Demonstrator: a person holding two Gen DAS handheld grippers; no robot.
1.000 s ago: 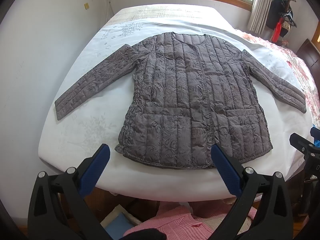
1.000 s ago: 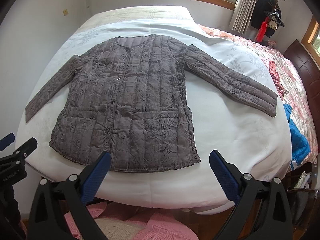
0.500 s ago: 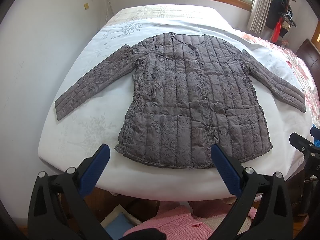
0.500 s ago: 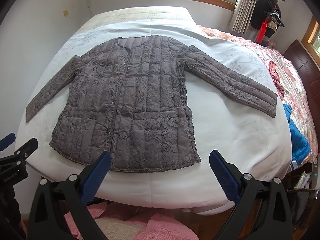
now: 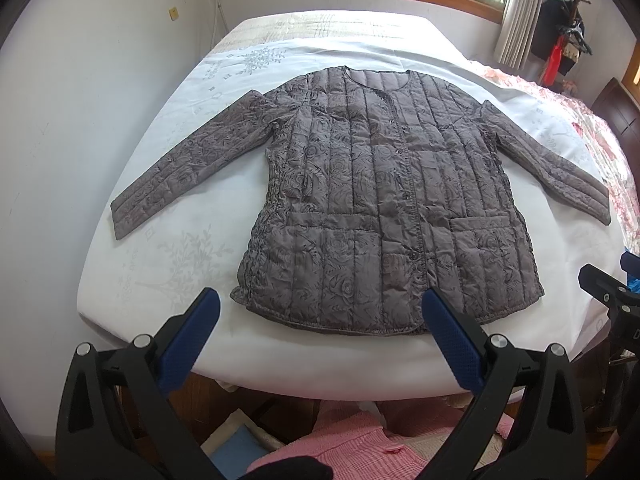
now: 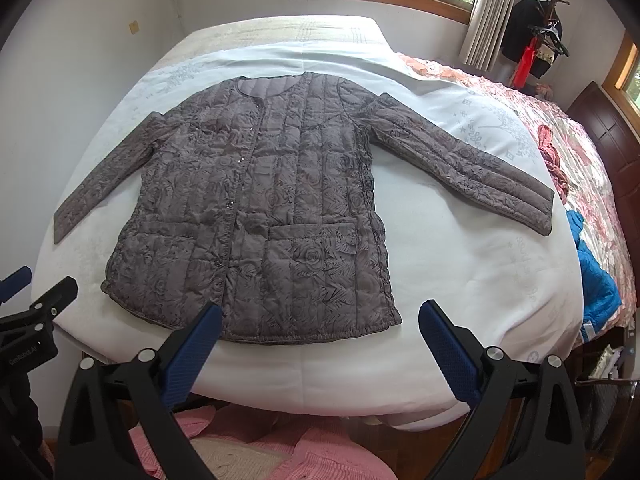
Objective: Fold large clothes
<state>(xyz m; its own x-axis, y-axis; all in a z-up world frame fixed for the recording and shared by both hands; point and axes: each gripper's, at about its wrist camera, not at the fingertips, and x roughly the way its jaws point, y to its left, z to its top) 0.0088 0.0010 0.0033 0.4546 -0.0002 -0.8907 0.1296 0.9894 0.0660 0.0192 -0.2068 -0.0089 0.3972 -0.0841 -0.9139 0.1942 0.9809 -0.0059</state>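
Bedroom, window at 12 o'clock; white bed point(image 5: 168, 264) carries a grey quilted jacket point(image 5: 384, 216) laid flat, front up, buttoned, both sleeves spread out and down toward 8 and 4 o'clock. Left gripper point(image 5: 320, 336) and right gripper point(image 6: 320, 340) hover off the bed's near edge, fingers spread wide, holding nothing. Judgement: padded shell looks light, soft, somewhat slick, springy at folds. Best hold: pinch a sleeve cuff point(image 5: 120, 220) or hem corner, where the fabric lies thin.

Both wrist views face the jacket point(image 5: 384, 216) from the bed's point(image 6: 460, 280) foot.
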